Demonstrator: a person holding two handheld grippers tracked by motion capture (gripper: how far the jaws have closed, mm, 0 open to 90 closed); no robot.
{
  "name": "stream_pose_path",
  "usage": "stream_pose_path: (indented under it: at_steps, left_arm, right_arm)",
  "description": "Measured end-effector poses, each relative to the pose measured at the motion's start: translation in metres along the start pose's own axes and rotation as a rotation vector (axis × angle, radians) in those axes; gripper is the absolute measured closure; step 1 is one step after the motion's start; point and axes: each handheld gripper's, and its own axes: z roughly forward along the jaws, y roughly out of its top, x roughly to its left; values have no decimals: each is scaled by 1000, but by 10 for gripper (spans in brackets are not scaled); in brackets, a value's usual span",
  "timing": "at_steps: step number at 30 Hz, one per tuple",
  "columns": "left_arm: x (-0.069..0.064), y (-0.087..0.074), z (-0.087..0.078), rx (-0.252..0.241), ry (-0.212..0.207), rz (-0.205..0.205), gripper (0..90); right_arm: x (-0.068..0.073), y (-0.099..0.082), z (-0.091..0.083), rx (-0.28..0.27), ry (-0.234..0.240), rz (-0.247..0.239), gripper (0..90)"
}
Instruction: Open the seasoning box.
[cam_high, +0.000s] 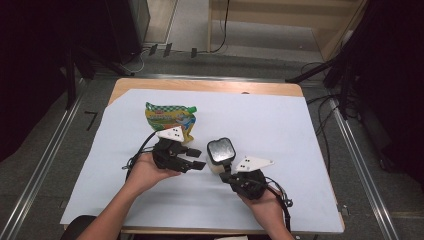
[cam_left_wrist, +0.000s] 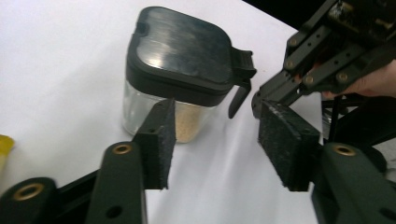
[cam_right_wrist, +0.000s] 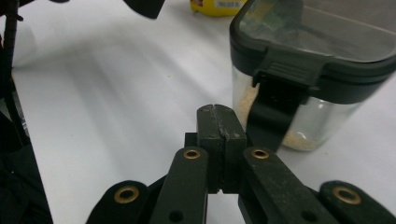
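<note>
Both grippers are black linkage frames. The left gripper (cam_left_wrist: 215, 140) carries two flat arms with brass-coloured rivets set behind each jaw, and the jaws end in rough, dark foam-like pads (cam_left_wrist: 280, 140) worn at the edges. The right gripper (cam_right_wrist: 219, 135) has the same brass-ringed rivets below its jaws and scuffed, dusty pad tips. Each frame bears a pale three-cornered plate (cam_high: 254, 163) with small dark marks, mounted behind the jaws. Thin black cables (cam_high: 280, 195) loop out at the rear. The person's forearms (cam_high: 112, 215) are bare, without sleeves.

High view looks down; gripper views — close, low — share the jar (cam_left_wrist: 180, 70).
</note>
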Motion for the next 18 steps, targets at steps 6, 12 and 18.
stream_pose_path:
  at_steps: [6,12,18]
  left_arm:
    - [2,-2,-2,7,32,16,420]
    - [1,-3,-3,-1,55,39,399]
    - [0,-2,-1,0,56,57,380]
  right_arm:
    - [2,0,11,21,-11,-14,900]
    - [-6,-2,8,22,-24,6,900]
    - [-15,-4,-2,17,-29,37,900]
